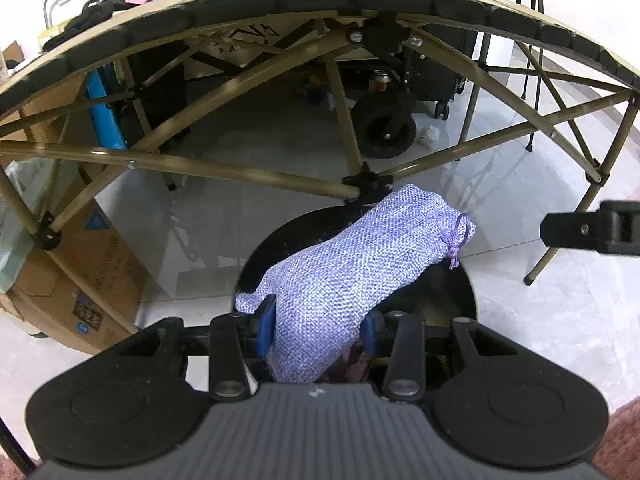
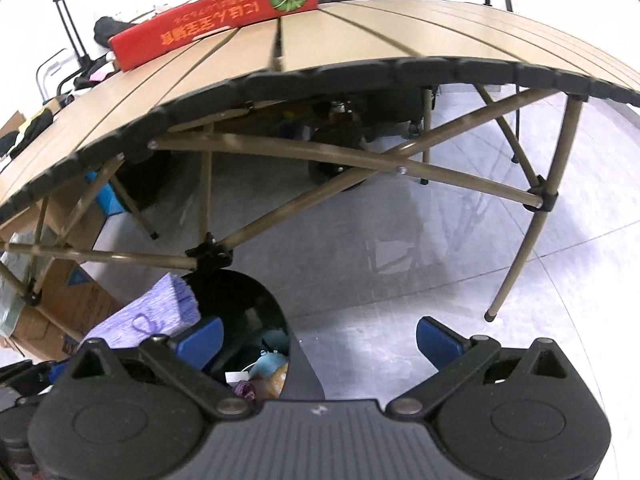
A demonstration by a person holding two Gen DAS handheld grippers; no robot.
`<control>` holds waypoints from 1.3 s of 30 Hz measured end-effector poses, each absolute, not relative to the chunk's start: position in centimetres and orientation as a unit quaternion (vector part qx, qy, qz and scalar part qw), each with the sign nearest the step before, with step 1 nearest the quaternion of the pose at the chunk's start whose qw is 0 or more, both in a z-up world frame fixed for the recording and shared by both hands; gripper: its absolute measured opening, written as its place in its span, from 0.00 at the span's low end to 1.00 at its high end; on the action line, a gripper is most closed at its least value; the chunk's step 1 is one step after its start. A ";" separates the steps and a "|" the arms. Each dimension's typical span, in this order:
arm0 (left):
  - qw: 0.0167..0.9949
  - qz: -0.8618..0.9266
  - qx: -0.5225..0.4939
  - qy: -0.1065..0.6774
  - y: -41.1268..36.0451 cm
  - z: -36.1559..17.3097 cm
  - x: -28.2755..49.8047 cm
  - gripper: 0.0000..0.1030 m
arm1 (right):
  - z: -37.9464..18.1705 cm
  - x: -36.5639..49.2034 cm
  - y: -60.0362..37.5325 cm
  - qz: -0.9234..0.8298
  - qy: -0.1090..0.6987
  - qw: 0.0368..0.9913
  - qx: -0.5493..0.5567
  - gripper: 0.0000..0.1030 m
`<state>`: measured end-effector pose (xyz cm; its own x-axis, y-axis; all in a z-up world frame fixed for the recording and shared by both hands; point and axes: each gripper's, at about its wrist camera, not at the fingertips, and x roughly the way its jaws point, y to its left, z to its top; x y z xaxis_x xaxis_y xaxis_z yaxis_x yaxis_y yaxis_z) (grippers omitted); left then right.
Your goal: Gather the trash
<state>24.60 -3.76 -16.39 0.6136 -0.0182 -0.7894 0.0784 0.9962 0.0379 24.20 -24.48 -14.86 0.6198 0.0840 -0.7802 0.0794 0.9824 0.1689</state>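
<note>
Left gripper [image 1: 318, 326] pinches the purple pouch [image 1: 352, 264], long axis toward upper right, directly over the black bin [image 1: 464, 292]; right gripper [image 2: 320, 338] spread, empty.

The room is bright. The shiny floor [image 2: 400, 248] ahead of the claw shows pale glare. The table [image 2: 360, 40] edge bends round. Corners go dark, far things blur.

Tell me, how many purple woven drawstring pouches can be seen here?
1. The purple woven drawstring pouch is clamped in the left gripper, over the open black round trash bin on the floor beside the folding table. More could lie hidden inside the bin.
</note>
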 end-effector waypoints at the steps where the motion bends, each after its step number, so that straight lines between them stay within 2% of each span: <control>1: 0.897 -0.029 0.031 0.441 -3.9 -16.4 24.8 0.40 | -14.8 24.2 -24.7 0.000 0.435 0.895 0.096 1.00; 6: 0.891 -0.034 0.025 0.452 -4.7 -17.0 25.7 0.41 | -14.7 24.2 -25.5 -0.010 0.428 0.898 0.107 1.00; 9: 0.887 -0.028 0.027 0.461 -5.0 -17.3 25.9 0.50 | -14.7 24.2 -26.1 -0.016 0.427 0.897 0.111 1.00; 12: 0.885 -0.027 0.025 0.465 -5.1 -17.3 25.9 0.77 | -14.8 24.1 -26.3 -0.018 0.428 0.897 0.112 1.00; 13: 0.884 -0.025 0.024 0.466 -5.1 -17.3 25.8 0.90 | -14.8 24.1 -26.2 -0.018 0.428 0.897 0.112 1.00; 14: 0.883 -0.021 0.025 0.468 -5.1 -17.2 25.8 0.98 | -14.8 24.1 -26.2 -0.018 0.428 0.897 0.112 1.00; 21: 0.868 -0.020 0.015 0.496 -4.7 -17.6 26.2 1.00 | -14.8 24.1 -26.1 -0.016 0.429 0.896 0.109 1.00; 28: 0.870 -0.020 0.013 0.493 -4.2 -16.9 25.8 1.00 | -14.8 24.1 -25.8 -0.013 0.429 0.897 0.108 1.00; 39: 0.907 0.001 -0.015 0.420 -0.4 -11.0 21.8 1.00 | -11.7 21.3 -24.3 0.021 0.400 0.910 0.106 1.00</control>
<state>21.78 -0.36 -11.04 0.6466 -0.0107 -0.7627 -0.0142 0.9996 -0.0261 21.28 -24.26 -11.72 0.6787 0.1225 -0.7241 0.0469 0.9767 0.2093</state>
